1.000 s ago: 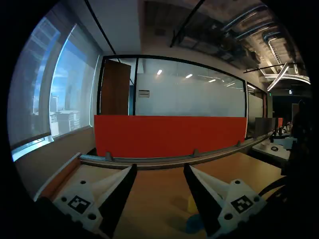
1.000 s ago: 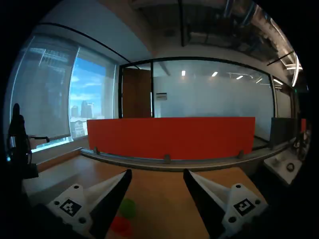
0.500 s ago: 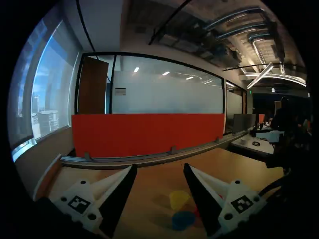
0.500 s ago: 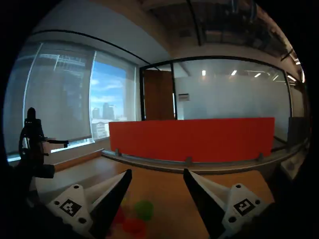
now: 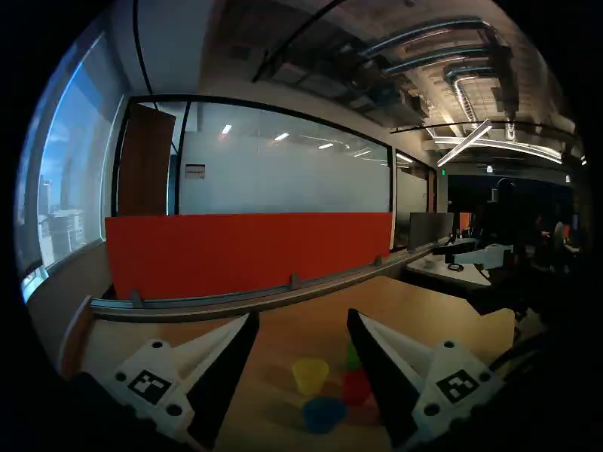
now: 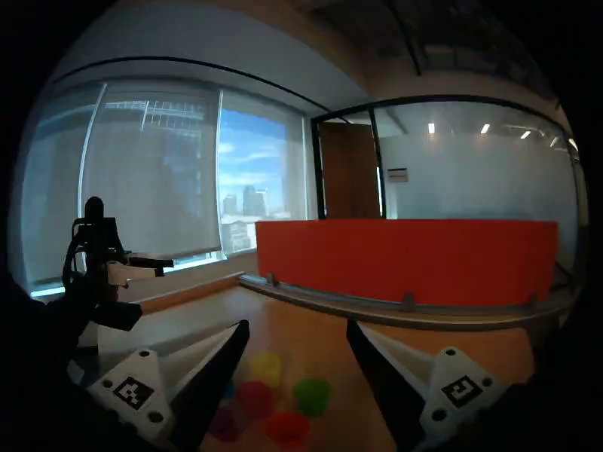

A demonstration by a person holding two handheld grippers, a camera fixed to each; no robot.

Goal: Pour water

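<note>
No legible text, small wall sign (image 5: 195, 171) too blurred to read

Cups bunched close on the wooden desk (image 5: 422, 309): yellow cup (image 5: 310, 374) upright, blue cup (image 5: 324, 413) nearest, red cup (image 5: 355, 386) beside it, green cup (image 5: 351, 355) behind (partly hidden).

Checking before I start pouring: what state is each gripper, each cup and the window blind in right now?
left gripper: open, empty.
right gripper: open, empty.
yellow cup: upright on the desk, contents not visible.
blue cup: upright, contents not visible.
green cup: upright, contents not visible.
window blind: lowered.
</note>
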